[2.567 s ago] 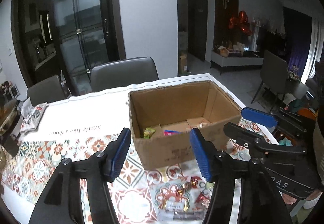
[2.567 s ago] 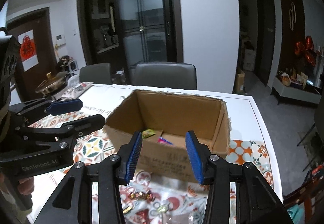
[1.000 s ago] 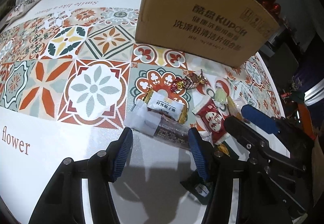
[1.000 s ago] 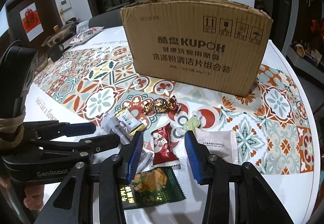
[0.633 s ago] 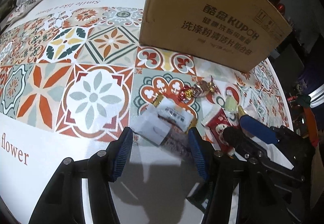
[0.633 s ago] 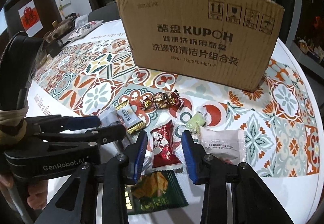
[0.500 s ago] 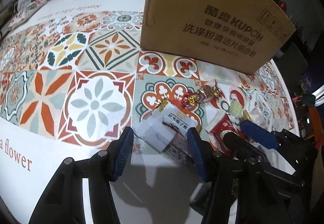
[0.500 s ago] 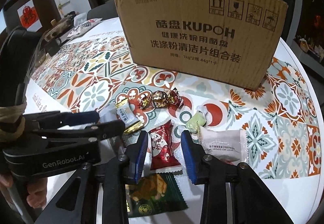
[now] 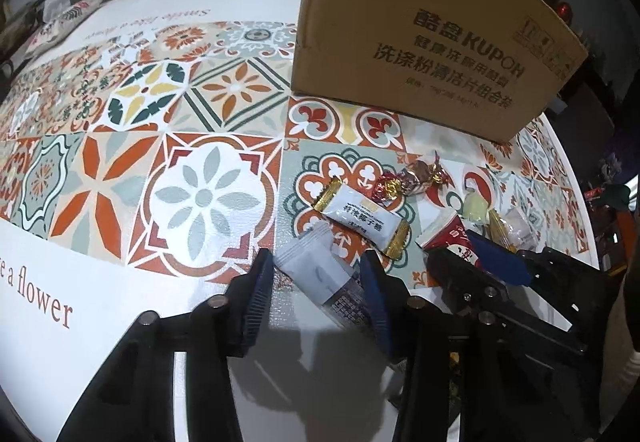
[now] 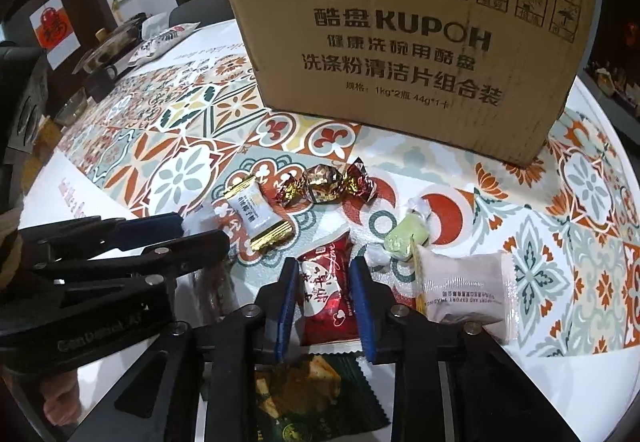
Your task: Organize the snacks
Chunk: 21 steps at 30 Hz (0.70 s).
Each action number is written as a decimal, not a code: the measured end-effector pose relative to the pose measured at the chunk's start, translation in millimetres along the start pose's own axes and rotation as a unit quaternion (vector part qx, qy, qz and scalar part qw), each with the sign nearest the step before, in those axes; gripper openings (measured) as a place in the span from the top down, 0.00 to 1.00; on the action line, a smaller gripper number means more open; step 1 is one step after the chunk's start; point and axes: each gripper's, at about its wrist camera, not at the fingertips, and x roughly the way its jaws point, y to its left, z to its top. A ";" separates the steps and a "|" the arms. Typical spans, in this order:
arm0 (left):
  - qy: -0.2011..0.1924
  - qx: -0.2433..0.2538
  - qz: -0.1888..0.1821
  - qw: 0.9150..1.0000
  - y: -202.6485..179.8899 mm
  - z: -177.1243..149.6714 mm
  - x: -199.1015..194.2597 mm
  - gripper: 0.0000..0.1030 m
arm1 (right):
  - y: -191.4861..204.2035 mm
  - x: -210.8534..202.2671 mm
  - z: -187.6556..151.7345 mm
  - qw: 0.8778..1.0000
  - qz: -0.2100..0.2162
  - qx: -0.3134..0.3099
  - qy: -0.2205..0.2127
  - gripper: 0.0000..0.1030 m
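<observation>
Nearest thing in the right view is the green packet (image 10: 304, 398), lying flat under the right gripper (image 10: 324, 306) and half hidden by it. Just past that, the red pouch (image 10: 326, 294) sits right between the blue pads, long axis pointing straight away from the camera, so it lines up with the fingers and the pads flank its long sides. Jaws are parted, not pinching yet as far as I can tell; the gap is only a bit wider than the pouch. I'd guess that's the next grab: close across the narrow width, no turning needed.

Left gripper (image 9: 316, 294) is doing the same thing with the white-and-dark packet (image 9: 320, 274). That one lies slanted, its white end up-left toward the left pad and its dark end running down under the right pad. Jaws open too, straddling it. A slanted packet might twist when squeezed, just my read.

Beyond those: a white gold-ended candy (image 9: 362, 218), a pale wrapped packet (image 10: 468, 290) to the right of the red pouch, a small green candy (image 10: 402, 240), then the shiny twist-wrapped chocolate (image 10: 324, 182).

Farthest is the box (image 10: 400, 58) on the patterned tablecloth (image 9: 200, 198), well behind the pile. Everything here is still outside it.
</observation>
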 end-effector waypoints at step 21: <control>-0.064 0.020 -0.054 0.996 -1.6 -5.6 -40.5 0.92 | 11.8 -42.5 -0.4 0.999 0.013 0.014 -0.047 0.77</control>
